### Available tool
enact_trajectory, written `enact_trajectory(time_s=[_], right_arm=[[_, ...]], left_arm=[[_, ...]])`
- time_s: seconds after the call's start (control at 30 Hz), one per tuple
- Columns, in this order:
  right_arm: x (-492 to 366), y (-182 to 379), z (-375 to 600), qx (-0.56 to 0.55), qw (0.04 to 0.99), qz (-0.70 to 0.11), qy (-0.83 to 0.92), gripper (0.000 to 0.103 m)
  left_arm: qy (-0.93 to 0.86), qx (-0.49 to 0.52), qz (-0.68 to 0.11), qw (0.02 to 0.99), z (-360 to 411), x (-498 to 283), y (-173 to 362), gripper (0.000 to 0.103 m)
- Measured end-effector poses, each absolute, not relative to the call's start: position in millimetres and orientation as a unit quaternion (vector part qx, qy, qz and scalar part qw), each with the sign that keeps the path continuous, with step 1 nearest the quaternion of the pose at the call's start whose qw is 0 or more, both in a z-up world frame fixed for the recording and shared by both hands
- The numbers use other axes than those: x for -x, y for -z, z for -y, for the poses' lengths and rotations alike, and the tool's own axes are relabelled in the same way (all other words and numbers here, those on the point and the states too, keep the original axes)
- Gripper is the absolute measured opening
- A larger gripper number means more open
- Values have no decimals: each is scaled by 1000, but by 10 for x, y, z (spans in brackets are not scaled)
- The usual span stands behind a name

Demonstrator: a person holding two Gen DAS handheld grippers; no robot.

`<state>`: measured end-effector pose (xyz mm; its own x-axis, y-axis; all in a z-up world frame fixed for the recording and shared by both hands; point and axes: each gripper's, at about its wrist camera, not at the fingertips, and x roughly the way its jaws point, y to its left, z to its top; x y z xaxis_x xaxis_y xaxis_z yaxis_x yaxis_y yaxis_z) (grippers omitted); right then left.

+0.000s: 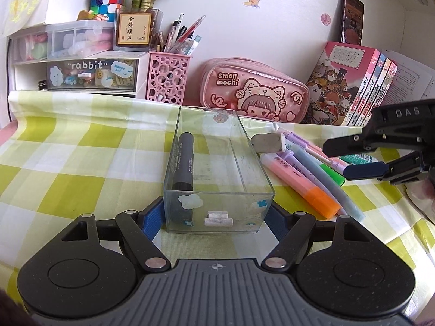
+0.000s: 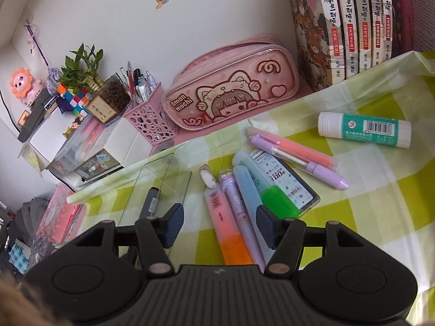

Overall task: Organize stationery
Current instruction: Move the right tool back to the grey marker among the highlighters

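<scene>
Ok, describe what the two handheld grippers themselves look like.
Both are matte black. The left gripper and right gripper each have two round housings, angled link arms with silver pivot pins, a ribbed grey centre plate and blue finger pads. Raised letters "DAS" mark the right gripper's side.

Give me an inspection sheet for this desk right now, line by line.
Surface: green-and-white checked cloth, creased.
Job's things: clear box holding a black marker; eraser, highlighters, glue stick loose on the cloth.
Clutter: pink pencil case, pen cup, books.
Grippers: left tongs shut on the clear box; right tongs open above the highlighters, holding nothing.
Cables: dark cord at far left.
Surroundings: white wall with stickers.
</scene>
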<state>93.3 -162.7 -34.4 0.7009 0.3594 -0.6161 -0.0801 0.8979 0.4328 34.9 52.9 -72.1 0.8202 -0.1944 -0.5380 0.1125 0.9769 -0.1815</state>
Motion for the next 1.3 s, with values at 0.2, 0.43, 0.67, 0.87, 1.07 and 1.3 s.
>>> enact_trajectory(time_s=[0.2, 0.43, 0.67, 0.87, 1.07, 1.3], right_arm=[[-860, 491, 1691, -168, 908, -368, -108, 58], [-855, 593, 1725, -166, 908, -373, -100, 58], [-858, 603, 1703, -160, 911, -368, -95, 50], [-859, 613, 1700, -167, 909, -370, -95, 37], [-851, 622, 1745, -169, 908, -373, -90, 22], [-759, 573, 1631, -98, 915, -381, -87, 21]], left_arm=[[79, 72, -288, 952, -524, -344, 723, 75], [79, 74, -288, 952, -522, -344, 719, 75], [79, 74, -288, 952, -521, -344, 719, 75], [79, 74, -288, 952, -522, -344, 719, 75], [79, 74, -288, 952, -520, -346, 720, 75], [79, 75, -288, 951, -521, -346, 720, 75]])
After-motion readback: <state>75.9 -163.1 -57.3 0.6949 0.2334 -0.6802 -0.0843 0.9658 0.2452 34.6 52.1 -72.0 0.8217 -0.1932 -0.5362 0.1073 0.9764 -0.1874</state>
